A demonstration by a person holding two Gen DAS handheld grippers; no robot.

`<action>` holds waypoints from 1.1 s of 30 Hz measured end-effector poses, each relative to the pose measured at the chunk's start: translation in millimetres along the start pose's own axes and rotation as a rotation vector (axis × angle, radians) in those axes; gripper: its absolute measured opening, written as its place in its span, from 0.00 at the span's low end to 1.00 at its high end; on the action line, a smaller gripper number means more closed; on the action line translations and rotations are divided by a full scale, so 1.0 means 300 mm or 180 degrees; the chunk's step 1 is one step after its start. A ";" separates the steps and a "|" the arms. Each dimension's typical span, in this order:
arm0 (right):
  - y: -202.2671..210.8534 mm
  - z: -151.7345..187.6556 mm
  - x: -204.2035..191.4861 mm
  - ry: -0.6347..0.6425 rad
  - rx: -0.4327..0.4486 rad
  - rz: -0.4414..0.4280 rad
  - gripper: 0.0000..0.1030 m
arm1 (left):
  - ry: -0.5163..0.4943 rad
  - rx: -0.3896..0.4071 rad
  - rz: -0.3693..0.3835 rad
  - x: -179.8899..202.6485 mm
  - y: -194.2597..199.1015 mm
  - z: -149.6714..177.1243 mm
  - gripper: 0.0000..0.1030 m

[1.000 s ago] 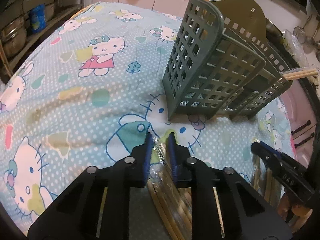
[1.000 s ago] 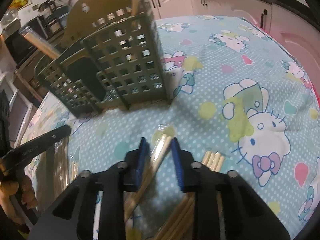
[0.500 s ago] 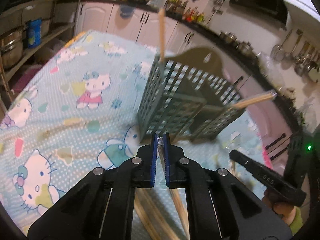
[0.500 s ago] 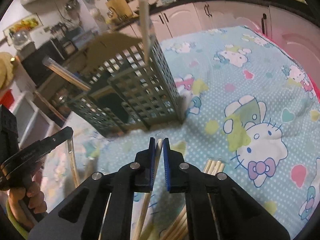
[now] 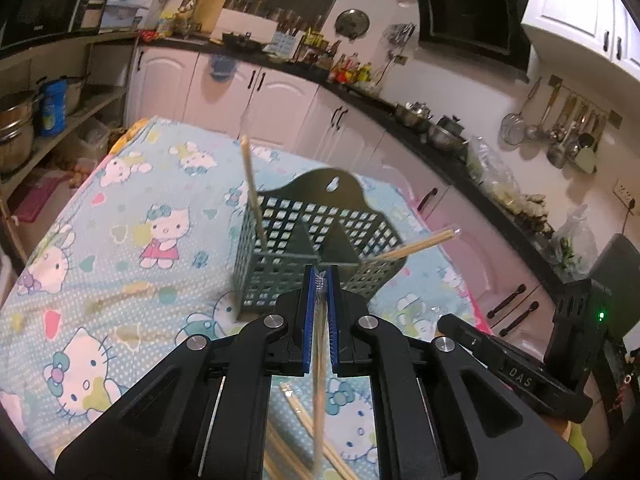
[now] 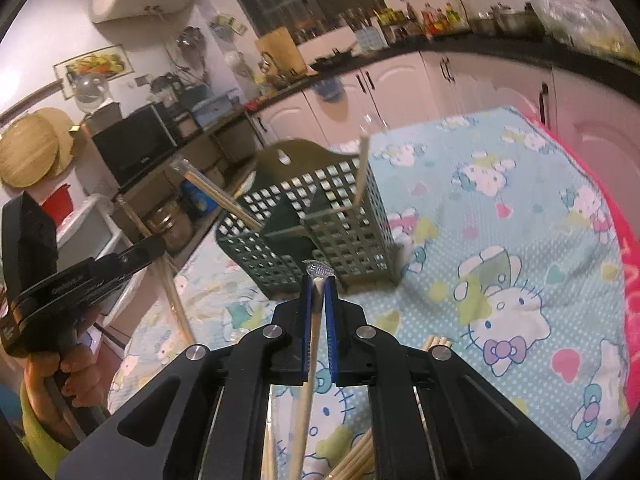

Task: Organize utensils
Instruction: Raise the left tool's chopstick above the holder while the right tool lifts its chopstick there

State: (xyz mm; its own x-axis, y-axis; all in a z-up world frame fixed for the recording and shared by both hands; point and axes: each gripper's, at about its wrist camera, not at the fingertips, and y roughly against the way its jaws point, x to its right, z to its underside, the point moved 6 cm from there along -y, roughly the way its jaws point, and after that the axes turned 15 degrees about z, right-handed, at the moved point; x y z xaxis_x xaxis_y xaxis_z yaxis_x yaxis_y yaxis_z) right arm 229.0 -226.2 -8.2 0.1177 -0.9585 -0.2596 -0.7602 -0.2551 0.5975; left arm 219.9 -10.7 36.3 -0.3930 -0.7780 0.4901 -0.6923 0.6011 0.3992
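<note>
Both grippers are up off the table: the left gripper (image 5: 320, 276) pinches a wrapped chopstick (image 5: 319, 380), the right gripper (image 6: 318, 280) has just clamped another wrapped chopstick (image 6: 306, 380). Ahead on the cartoon-cat cloth (image 5: 120, 280) stands the green slotted utensil basket (image 5: 316, 240), two sticks already leaning in it
</note>
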 end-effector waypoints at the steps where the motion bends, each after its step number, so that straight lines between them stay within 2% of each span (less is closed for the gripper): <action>1: 0.015 -0.004 -0.005 0.0011 0.0033 -0.0006 0.06 | -0.0008 0.0015 0.0014 0.007 0.006 -0.004 0.02; 16: 0.188 -0.123 -0.054 0.0138 0.0519 -0.0060 0.05 | -0.0240 0.0259 0.0221 0.134 0.076 -0.152 0.02; 25: 0.248 -0.243 -0.097 0.0262 0.0859 -0.0001 0.05 | -0.0417 0.0472 0.0211 0.183 0.094 -0.279 0.02; 33: 0.279 -0.370 -0.125 0.0278 0.1135 -0.0004 0.05 | -0.0415 0.0625 0.0176 0.178 0.081 -0.387 0.02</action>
State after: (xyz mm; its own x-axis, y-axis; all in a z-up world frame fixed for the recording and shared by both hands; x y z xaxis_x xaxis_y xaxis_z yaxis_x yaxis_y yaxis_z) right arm 232.0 -225.7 135.9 0.1612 -0.9694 -0.1852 -0.9331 -0.2108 0.2912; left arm 252.3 -16.4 162.2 -0.4996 -0.7695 0.3977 -0.7670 0.6064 0.2098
